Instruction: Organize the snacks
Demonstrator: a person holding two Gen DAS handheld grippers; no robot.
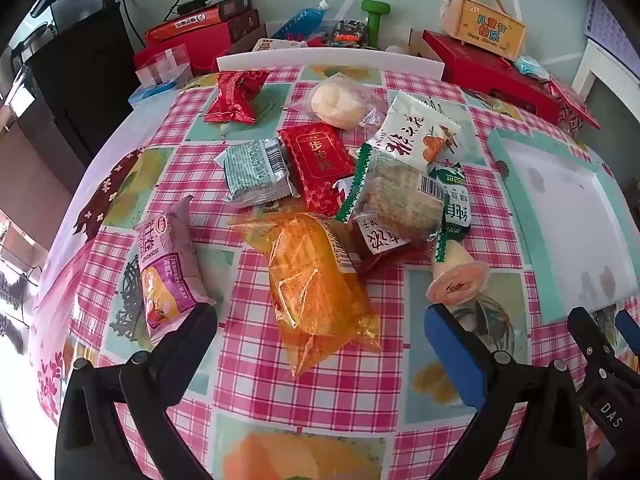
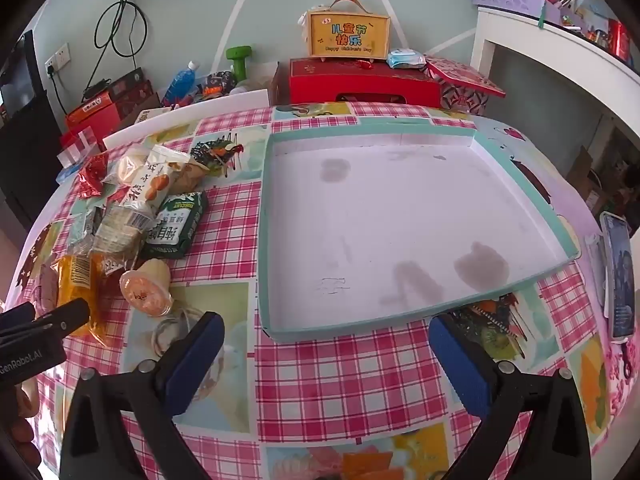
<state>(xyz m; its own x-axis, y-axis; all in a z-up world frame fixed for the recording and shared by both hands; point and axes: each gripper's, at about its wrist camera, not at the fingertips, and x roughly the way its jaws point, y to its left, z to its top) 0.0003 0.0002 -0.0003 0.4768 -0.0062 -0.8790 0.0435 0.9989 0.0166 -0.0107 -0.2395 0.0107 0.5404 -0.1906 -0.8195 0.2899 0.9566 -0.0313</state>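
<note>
Checked pink oilcloth is covering the desk [image 2: 340,380], and I am holding both tools over it with nothing between the jaws: my left hand-held gripper [image 1: 320,332] is spread wide above the snack pile [image 1: 340,184], my right hand-held gripper [image 2: 326,340] spread at the near rim of the empty shallow box [image 2: 276,334]. Crinkly, slippery wrappers are overlapping, so pinching the orange packet [image 1: 320,284] is risking dragging neighbours or crushing soft cake; the round jelly cup [image 1: 458,284] is lying tipped and could roll.

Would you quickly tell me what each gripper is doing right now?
Left gripper: open, holding nothing, above the snack pile.
Right gripper: open, holding nothing, at the tray's near edge.
</note>
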